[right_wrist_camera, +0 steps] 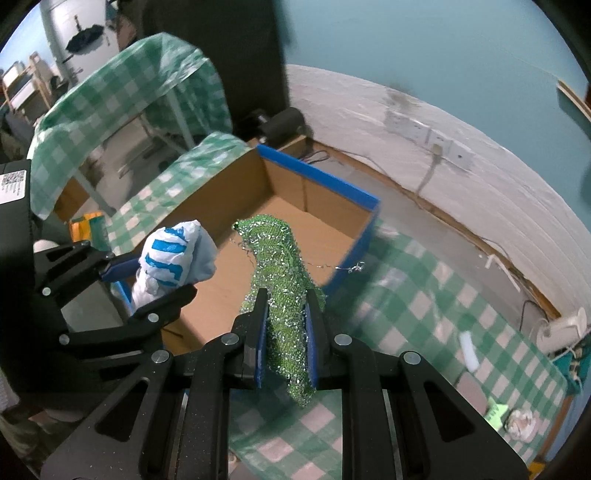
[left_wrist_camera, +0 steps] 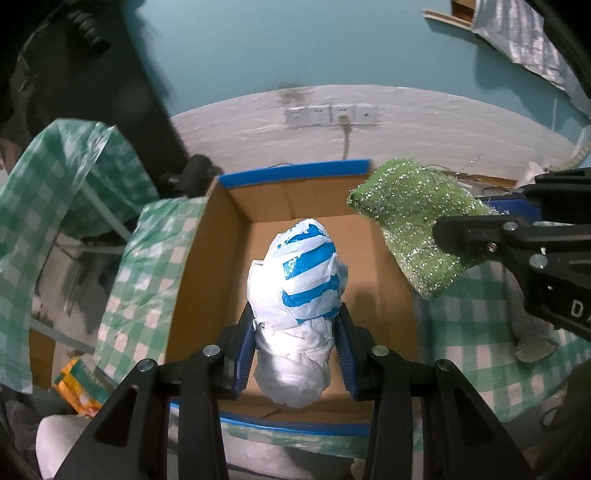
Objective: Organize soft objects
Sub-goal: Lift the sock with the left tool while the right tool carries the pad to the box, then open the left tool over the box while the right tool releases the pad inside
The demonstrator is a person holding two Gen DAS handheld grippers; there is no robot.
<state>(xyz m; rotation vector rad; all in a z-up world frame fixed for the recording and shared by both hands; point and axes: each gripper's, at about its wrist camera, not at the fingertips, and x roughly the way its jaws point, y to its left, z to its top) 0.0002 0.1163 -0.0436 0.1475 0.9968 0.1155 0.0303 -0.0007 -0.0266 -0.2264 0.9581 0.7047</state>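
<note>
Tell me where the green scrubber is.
The green scrubber is clamped in the right gripper, held over the cardboard box's right edge.

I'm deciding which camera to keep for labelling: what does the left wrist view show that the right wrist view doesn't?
Left wrist only: an orange and green packet lower left, and silver sheeting top right.

Right wrist only: a light green star, a crumpled white wad, and a hanging black umbrella.

Both: the blue-edged cardboard box, the left gripper clamping the white and blue plastic bundle, and the right gripper clamping the green glittery scrubber.
</note>
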